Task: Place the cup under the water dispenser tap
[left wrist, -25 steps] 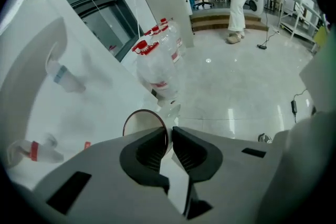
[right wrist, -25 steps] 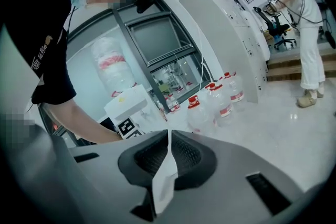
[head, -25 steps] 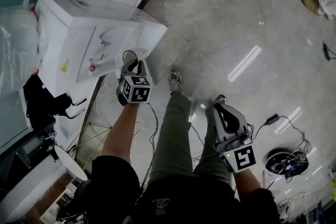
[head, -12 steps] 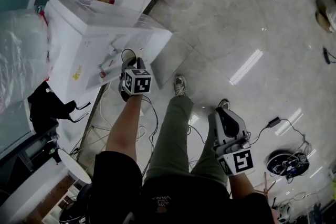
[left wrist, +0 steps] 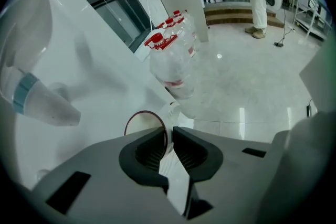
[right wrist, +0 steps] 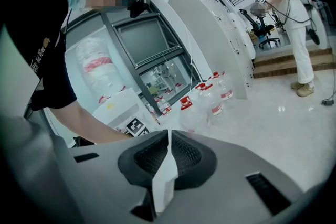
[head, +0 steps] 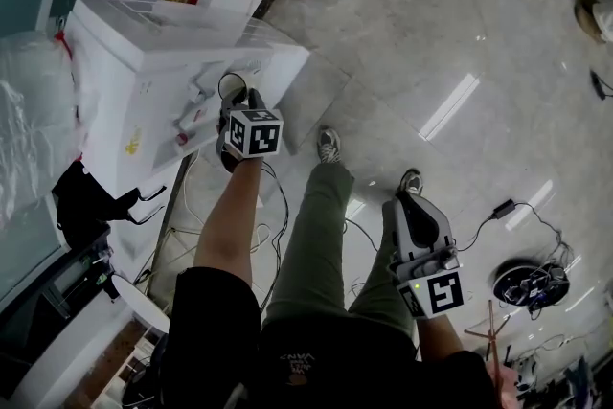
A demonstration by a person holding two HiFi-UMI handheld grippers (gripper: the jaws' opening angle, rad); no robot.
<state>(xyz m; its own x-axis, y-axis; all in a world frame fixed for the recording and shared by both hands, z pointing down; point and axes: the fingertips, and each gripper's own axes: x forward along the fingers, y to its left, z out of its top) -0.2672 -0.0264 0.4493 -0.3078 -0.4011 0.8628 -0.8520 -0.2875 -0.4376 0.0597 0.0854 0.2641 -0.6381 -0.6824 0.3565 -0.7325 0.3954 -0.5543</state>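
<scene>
Glossy floor tiles (head: 460, 34) spread round the white water dispenser (head: 144, 81), which stands at ten o'clock from the person. The left gripper (head: 239, 108) pinches the wall of the cup (head: 233, 89) in narrow jaws, close against the dispenser front, with the blue-banded tap (left wrist: 47, 105) at nine o'clock of its rim. I'd judge the carry nearly done; next, the cup must slide beneath that spout, upright. The right gripper (head: 412, 206) hangs at five o'clock, its jaws pressed together on nothing.

Left gripper (head: 241, 102), on an outstretched arm, is pinching the cup (head: 231, 87) by its rim; right gripper (head: 406, 199) is hanging near, jaws together.
</scene>
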